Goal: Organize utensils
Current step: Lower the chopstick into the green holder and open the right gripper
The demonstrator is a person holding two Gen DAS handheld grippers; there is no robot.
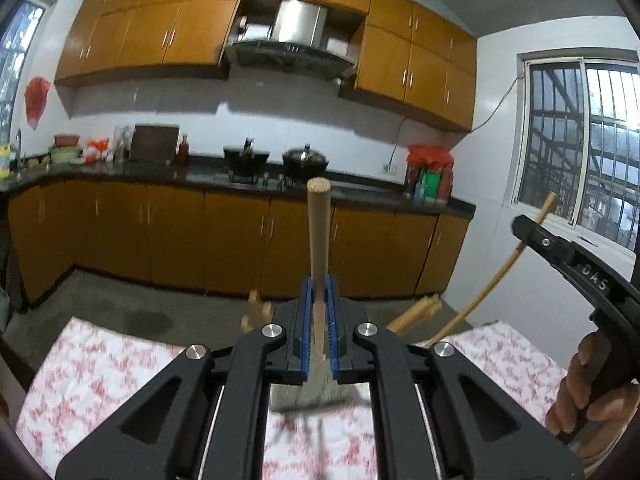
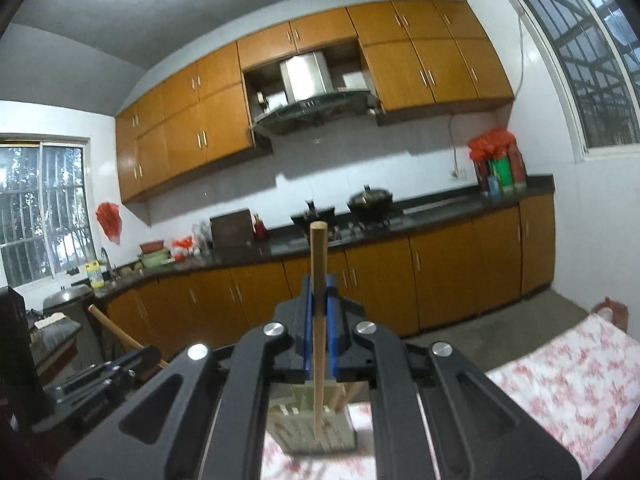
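Both tongs are clamped on upright wooden handles: the left tongs (image 1: 319, 308) grip one utensil handle (image 1: 319, 216), the right tongs (image 2: 319, 312) another (image 2: 319, 280). Each stick's long axis runs straight down toward the slotted holder (image 2: 312, 420) on the cloth-covered bench (image 2: 568, 380). From here, the right stick looks nearer a slot.

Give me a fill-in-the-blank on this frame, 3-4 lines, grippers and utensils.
1. The left gripper is shut on a wooden ____ that sticks out past its blue pads.
2. The right gripper is ____ on a thin stick.
3. Below the right gripper a slotted holder stands on the ____ patterned cloth.
4. Both wrist cameras face a kitchen with ____ cabinets.

Missing words: handle; shut; red-and-white; orange-brown
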